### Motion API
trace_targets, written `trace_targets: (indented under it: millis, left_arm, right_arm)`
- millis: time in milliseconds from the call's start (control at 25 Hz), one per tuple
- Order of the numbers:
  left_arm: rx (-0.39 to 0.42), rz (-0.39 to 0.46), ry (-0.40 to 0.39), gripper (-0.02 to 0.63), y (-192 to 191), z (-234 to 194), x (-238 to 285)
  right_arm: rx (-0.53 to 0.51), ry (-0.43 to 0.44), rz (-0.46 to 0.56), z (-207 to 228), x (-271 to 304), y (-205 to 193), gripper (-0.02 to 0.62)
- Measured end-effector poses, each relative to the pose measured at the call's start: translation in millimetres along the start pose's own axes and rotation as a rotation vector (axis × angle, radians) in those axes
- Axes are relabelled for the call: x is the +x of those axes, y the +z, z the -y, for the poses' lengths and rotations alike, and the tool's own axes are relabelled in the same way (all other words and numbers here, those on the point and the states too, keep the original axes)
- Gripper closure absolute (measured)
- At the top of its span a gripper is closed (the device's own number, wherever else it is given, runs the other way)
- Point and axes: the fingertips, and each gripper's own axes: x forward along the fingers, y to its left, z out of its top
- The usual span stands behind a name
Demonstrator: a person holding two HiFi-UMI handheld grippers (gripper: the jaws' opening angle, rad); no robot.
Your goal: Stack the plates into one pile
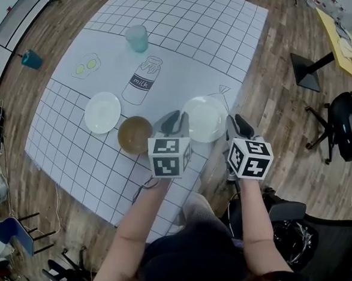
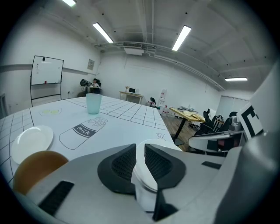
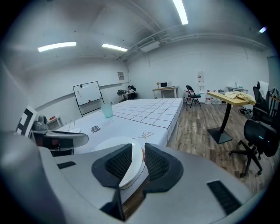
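The counter (image 1: 189, 42) is white with a black grid and line drawings, a milk bottle (image 1: 142, 80) at its middle and a pair of eggs (image 1: 85, 66) to that bottle's left; wood floor (image 1: 275, 96) shows round it.

The left gripper (image 1: 176, 119) and right gripper (image 1: 236, 125) reach forward side by side from the near edge, each pointing somewhat downward, each with its marker cube toward the person; between them is the big plate (image 1: 204, 118), white and round, near the counter's right-hand edge. The left gripper's jaws are closed on the plate's left rim; the right gripper's jaws are closed on its right rim (each gripper view shows the white rim running up between the ribbed pads). The plate sits close to level between the two.

The small plate (image 1: 103, 112), also white, lies flat on the grid well to the left; the brown plate (image 1: 134, 134) lies just beside it on the right and slightly nearer the person, between it and the left gripper; whether those two touch I cannot tell. No plate is on another.

A pale green cup (image 1: 137, 38) stands upright on the far side, beyond the milk bottle, well apart from all three plates.
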Motion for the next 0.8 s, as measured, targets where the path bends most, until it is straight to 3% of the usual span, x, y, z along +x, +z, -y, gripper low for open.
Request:
trace_targets:
  millis: [800]
  left_arm:
    - [0.0, -0.036, 0.041, 0.523, -16.9, -3.3, 3.2]
  right_arm:
    - [0.093, 0.019, -0.045, 5.6, 12.8, -28.8, 0.463]
